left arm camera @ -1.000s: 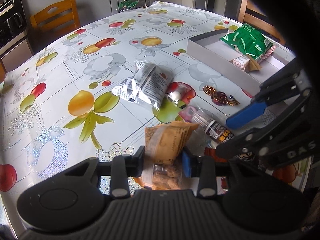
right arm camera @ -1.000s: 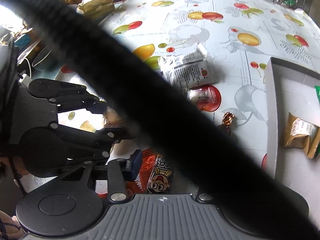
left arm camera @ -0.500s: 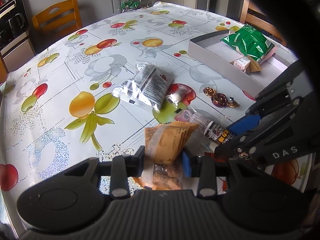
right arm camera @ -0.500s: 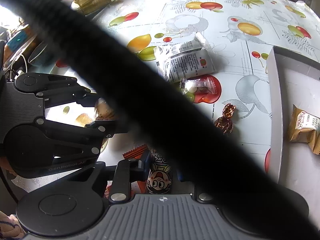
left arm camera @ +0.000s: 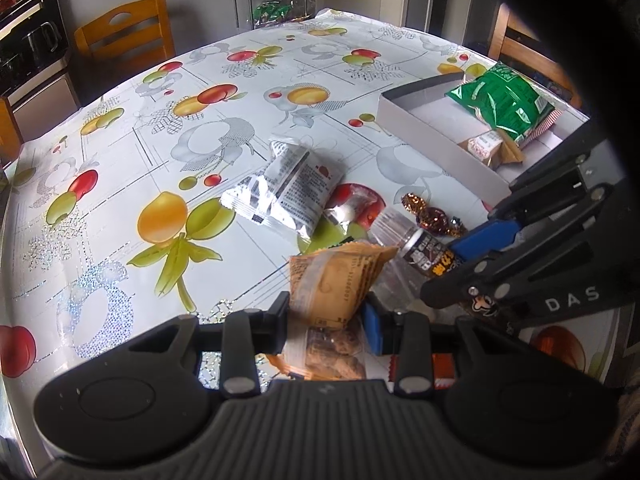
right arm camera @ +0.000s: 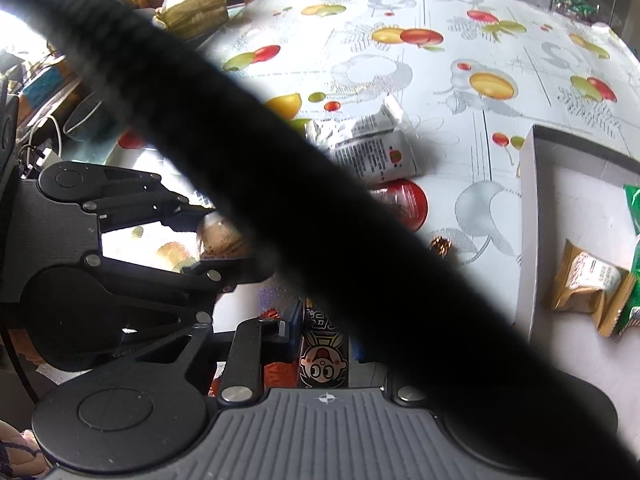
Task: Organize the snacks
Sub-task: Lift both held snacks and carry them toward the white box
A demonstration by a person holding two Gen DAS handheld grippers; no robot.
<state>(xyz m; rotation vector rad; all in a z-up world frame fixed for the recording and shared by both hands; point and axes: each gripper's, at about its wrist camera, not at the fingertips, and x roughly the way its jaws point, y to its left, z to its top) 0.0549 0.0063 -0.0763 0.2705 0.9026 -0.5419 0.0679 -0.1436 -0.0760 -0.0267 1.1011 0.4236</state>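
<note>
Snacks are lying scattered over the lower right half of the fruit-print tablecloth (left arm camera: 168,168), with some already sitting in the white box (left arm camera: 436,140) at the upper right of the left wrist view. Left gripper (left arm camera: 326,322), at the bottom centre of that view, is clenching its fingers on an orange biscuit packet (left arm camera: 336,276), which is standing tilted between the black pad and the blue pad. Right gripper (right arm camera: 324,328), at the bottom centre of the right wrist view, is closing on a cartoon-print packet (right arm camera: 322,360); only its left finger (right arm camera: 290,326) is showing against the packet's side, since a thick black cable (right arm camera: 280,168) is crossing the frame diagonally and hiding the other finger, so a full grasp cannot be told. In the left wrist view the right gripper is entering from the right edge, its blue pad resting on the clear end of that same packet (left arm camera: 424,248). Silver foil pouch (left arm camera: 286,188) is lying at mid-frame, with a small clear-wrapped sweet (left arm camera: 352,206) touching its lower right corner. Gold-and-brown wrapped candy (left arm camera: 430,214) is lying just beside the box's near wall. Inside the box, a green bag (left arm camera: 500,100) is leaning over a small brown packet (left arm camera: 490,146). Wooden chair (left arm camera: 124,32) is standing at the upper left, beyond the table.
</note>
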